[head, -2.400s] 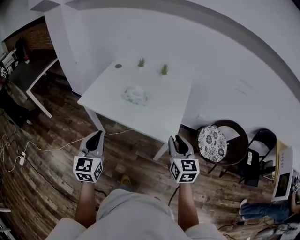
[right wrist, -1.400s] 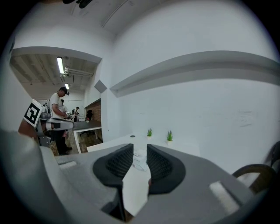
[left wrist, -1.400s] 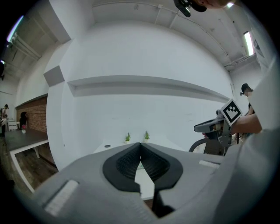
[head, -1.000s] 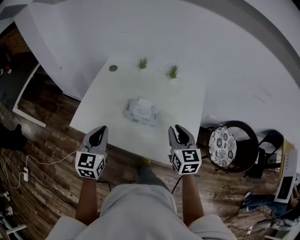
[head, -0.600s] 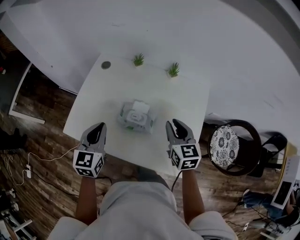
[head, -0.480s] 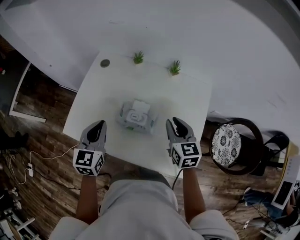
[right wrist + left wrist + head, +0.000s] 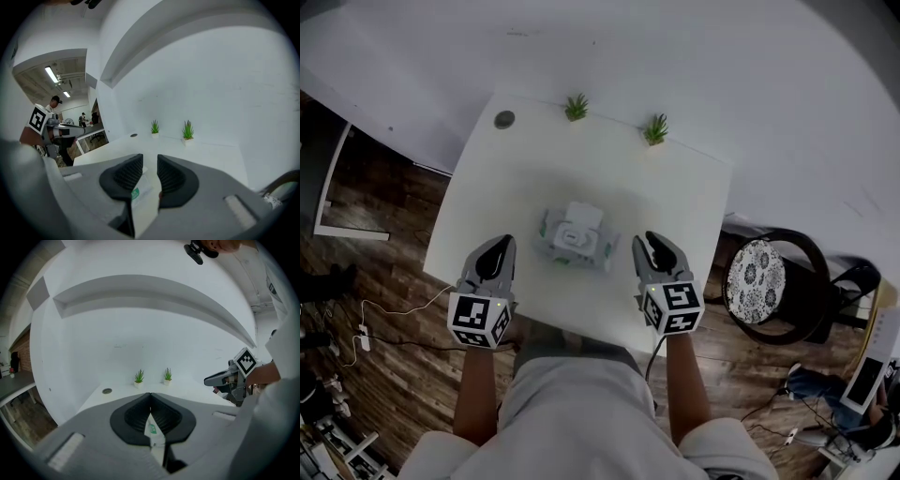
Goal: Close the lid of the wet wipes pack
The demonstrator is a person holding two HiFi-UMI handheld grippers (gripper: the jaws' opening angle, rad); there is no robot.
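Note:
The wet wipes pack (image 7: 572,238) lies mid-table on the white table (image 7: 675,192), its white lid flap (image 7: 581,215) standing open on the far side. My left gripper (image 7: 499,247) hovers over the near edge, left of the pack, with its jaws meeting at the tips. My right gripper (image 7: 654,246) hovers to the pack's right with a narrow gap between its pads. Neither touches the pack. In the left gripper view a slice of the pack (image 7: 153,430) shows below the left gripper (image 7: 150,394). In the right gripper view the pack (image 7: 140,192) shows through the right gripper (image 7: 150,160).
Two small potted plants (image 7: 576,106) (image 7: 655,127) and a small round disc (image 7: 503,119) sit along the table's far edge by the wall. A chair with a patterned cushion (image 7: 757,279) stands right of the table. Wooden floor with a cable (image 7: 394,305) lies at the left.
I have walked up to the table. Both grippers went from over the floor to over the table's near edge, flanking the pack. Pack and lid have not moved.

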